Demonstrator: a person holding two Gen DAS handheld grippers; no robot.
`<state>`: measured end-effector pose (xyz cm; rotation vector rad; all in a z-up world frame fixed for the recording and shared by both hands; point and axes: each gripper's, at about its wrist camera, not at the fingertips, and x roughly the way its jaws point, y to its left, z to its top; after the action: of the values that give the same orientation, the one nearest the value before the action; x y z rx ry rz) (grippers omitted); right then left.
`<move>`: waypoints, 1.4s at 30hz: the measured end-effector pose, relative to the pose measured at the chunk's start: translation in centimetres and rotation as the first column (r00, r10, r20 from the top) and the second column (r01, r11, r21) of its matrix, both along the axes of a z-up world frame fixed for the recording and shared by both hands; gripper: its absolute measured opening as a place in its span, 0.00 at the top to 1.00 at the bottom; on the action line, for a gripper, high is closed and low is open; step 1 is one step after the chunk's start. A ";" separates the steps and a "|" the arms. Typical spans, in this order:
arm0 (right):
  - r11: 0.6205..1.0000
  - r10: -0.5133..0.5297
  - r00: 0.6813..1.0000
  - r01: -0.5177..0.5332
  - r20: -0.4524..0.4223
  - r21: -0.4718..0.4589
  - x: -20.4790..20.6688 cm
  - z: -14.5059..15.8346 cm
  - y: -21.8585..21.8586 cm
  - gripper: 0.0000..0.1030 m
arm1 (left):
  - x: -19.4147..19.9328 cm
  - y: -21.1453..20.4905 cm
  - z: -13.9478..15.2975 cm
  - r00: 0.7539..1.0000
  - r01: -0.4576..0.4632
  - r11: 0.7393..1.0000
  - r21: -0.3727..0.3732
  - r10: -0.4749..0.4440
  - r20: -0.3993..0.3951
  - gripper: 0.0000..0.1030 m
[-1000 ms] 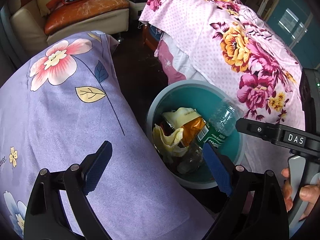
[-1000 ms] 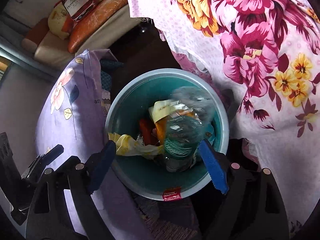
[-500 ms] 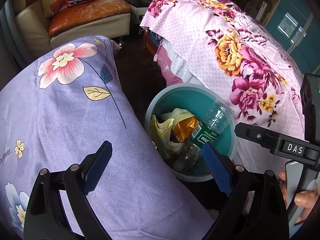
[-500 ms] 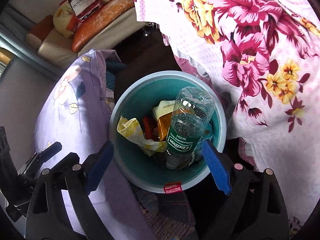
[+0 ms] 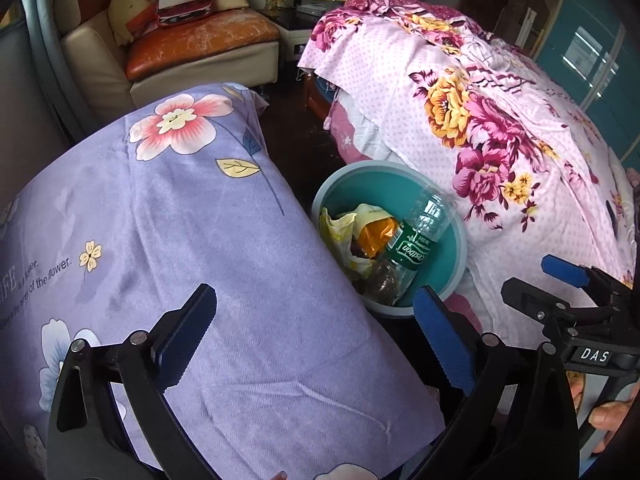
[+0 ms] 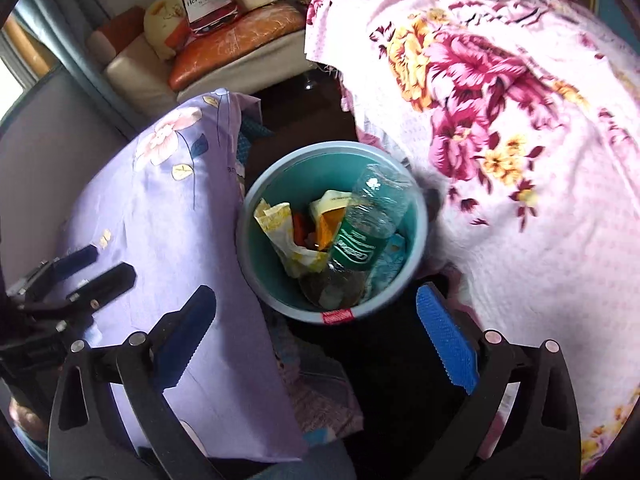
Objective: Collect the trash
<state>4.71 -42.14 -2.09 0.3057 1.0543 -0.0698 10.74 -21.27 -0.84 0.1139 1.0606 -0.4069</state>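
The bottle [image 6: 366, 224] is lying in the bin [image 6: 256, 200] ahead of your right gripper [image 6: 316, 344], leaning on wrappers [image 6: 288, 236], so that piece looks collected; no other trash is showing. Both jaws are opening with nothing between them. You are holding your left gripper [image 5: 316, 344] tilted steeply down over the purple cloth [image 5: 180, 220], with the bin ahead toward its right jaw.

Left tool [image 5: 316, 336], right tool [image 6: 316, 336]: black frames, blue serrated pads, silver rivets.
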 end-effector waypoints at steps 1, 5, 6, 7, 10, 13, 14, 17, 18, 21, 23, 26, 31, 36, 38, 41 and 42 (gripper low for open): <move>0.999 0.005 1.000 -0.005 0.006 -0.047 -0.6 0.4 0.7 0.07 | -0.3 0.3 0.0 1.000 -0.009 1.000 0.001 0.009 0.002 0.04; 0.991 0.036 0.999 -0.032 0.031 -0.127 -2.7 1.1 2.3 0.07 | -1.8 2.0 -0.1 0.999 -0.046 0.999 -0.010 0.046 -0.006 0.04; 0.990 0.041 0.999 -0.036 0.036 -0.135 -3.0 1.2 2.4 0.07 | -2.2 2.3 -0.1 0.999 -0.052 0.999 -0.010 0.052 -0.005 0.04; 0.988 0.047 0.998 -0.040 0.040 -0.150 -3.5 1.3 2.7 0.07 | -2.7 2.7 -0.1 0.998 -0.058 0.998 -0.006 0.058 -0.001 0.04; 0.982 0.058 0.997 -0.047 0.054 -0.182 -4.7 1.8 3.4 0.07 | -4.1 3.6 0.0 0.997 -0.069 0.998 0.011 0.069 0.018 0.04; 0.977 0.076 0.995 -0.061 0.067 -0.203 -5.6 2.3 4.2 0.07 | -5.3 4.4 0.2 0.996 -0.082 0.997 0.013 0.081 0.036 0.04; 0.975 0.083 0.994 -0.066 0.073 -0.214 -5.9 2.4 4.5 0.07 | -5.6 4.7 0.3 0.995 -0.086 0.996 0.013 0.086 0.041 0.04; 0.973 0.102 0.991 -0.082 0.087 -0.215 -6.7 2.3 5.5 0.07 | -6.5 5.4 0.4 0.993 -0.104 0.994 0.009 0.104 0.051 0.04; 0.974 0.106 0.990 -0.086 0.089 -0.210 -6.9 2.3 5.6 0.07 | -6.8 5.7 0.4 0.992 -0.112 0.994 0.007 0.111 0.052 0.04; 0.974 0.131 0.986 -0.109 0.100 -0.197 -7.5 2.3 6.1 0.07 | -7.4 6.2 0.4 0.991 -0.121 0.993 0.004 0.120 0.057 0.04; 0.970 0.136 0.984 -0.110 0.112 -0.215 -8.0 2.4 6.4 0.07 | -7.6 6.4 0.4 0.990 -0.125 0.992 0.007 0.124 0.063 0.04; 0.968 0.138 0.983 -0.109 0.119 -0.225 -8.2 2.1 6.9 0.07 | -7.6 6.7 0.1 0.990 -0.129 0.992 0.007 0.129 0.059 0.04; 0.969 0.135 0.984 -0.107 0.114 -0.221 -7.9 1.9 7.1 0.07 | -7.3 7.0 -0.6 0.989 -0.141 0.990 0.001 0.141 0.049 0.04; 0.969 0.137 0.985 -0.111 0.106 -0.219 -7.5 1.6 7.0 0.07 | -7.0 7.5 -1.2 0.987 -0.153 0.988 0.000 0.153 0.045 0.04; 0.970 0.137 0.985 -0.112 0.103 -0.217 -7.3 1.4 7.2 0.07 | -6.9 7.7 -1.3 0.986 -0.158 0.987 0.000 0.158 0.046 0.04; 0.972 0.132 0.987 -0.109 0.097 -0.210 -7.0 0.9 7.2 0.07 | -6.8 8.0 -1.6 0.985 -0.167 0.986 0.005 0.166 0.048 0.04; 0.972 0.132 0.987 -0.109 0.097 -0.210 -7.0 0.9 7.2 0.07 | -6.7 8.1 -1.7 0.984 -0.170 0.985 0.004 0.169 0.047 0.04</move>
<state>-2.26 -34.95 -1.24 0.0579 0.9450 -0.0507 4.07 -13.20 -2.57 0.0396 1.0176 -0.2450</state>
